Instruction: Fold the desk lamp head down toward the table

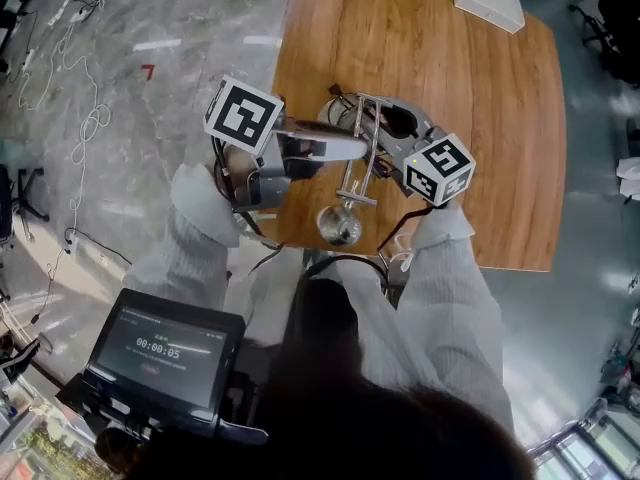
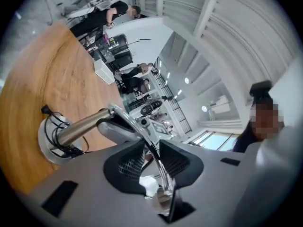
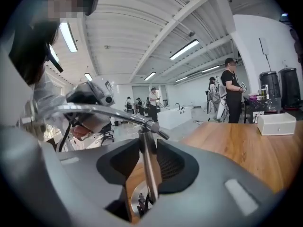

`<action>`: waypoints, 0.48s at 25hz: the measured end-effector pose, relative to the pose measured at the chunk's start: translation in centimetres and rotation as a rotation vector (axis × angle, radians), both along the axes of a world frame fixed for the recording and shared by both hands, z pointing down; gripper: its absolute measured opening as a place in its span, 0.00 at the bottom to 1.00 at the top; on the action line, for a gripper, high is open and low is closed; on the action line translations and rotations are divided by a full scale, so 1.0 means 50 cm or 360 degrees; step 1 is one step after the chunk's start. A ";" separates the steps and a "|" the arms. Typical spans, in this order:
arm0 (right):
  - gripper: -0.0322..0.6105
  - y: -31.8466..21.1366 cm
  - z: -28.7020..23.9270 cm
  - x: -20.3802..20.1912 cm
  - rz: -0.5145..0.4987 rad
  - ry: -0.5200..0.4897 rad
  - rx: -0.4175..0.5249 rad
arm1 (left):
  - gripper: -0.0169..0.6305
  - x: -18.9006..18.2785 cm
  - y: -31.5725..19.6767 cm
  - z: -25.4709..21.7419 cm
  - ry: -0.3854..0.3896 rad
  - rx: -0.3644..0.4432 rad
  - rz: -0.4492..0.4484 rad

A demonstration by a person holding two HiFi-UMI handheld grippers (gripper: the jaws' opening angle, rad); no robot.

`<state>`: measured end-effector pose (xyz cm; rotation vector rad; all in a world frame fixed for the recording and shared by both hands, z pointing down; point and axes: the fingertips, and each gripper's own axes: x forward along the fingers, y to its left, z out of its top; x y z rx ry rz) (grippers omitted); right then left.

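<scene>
- Tabletop (image 1: 470, 88): wood. The desk lamp (image 1: 358, 163) stands at its near edge, right in front of the person.
- Desk lamp: chrome rods on a round base (image 1: 338, 226). Looks rigid and fairly light, with most of the weight likely in the base. The polished metal is probably slippery, and the hinges are probably stiff, so a push on the top could tip or slide the whole lamp. I can't pick out the lamp head with any certainty.
- Upright post (image 3: 147, 169): rises from the base to a joint at the top. Good place to brace the lamp while the top folds.
- Upper arm (image 3: 94, 109): thin chrome bar running off that joint. Best place to take hold for the fold is out along it, away from the hinge, for leverage.
- Right gripper (image 3: 150, 145): fingers (image 3: 173, 167) closed partway around the upright post, pads on both sides of it just under the joint.
- Left gripper (image 2: 152, 148): fingers (image 2: 128, 164) closed in on the upper arm, narrow gap, and the pads look to be touching the bar on both sides.
</scene>
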<state>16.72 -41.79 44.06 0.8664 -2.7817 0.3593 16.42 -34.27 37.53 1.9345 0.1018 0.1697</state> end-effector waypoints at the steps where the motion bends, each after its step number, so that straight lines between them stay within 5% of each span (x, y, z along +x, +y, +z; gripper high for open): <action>1: 0.22 -0.001 0.001 0.000 -0.0005 -0.0001 0.0004 | 0.16 -0.002 0.001 0.022 -0.0065 0.0082 -0.0006; 4: 0.22 -0.006 0.002 0.005 -0.0021 0.0000 0.0007 | 0.10 0.001 -0.013 0.075 -0.0160 0.0264 -0.0070; 9: 0.22 -0.011 0.010 0.007 -0.0057 0.0005 0.0010 | 0.09 0.004 -0.024 0.088 -0.0017 0.0360 -0.0114; 12: 0.22 -0.011 0.011 0.009 -0.0064 -0.0009 0.0012 | 0.10 0.007 -0.027 0.103 -0.0070 0.0478 -0.0100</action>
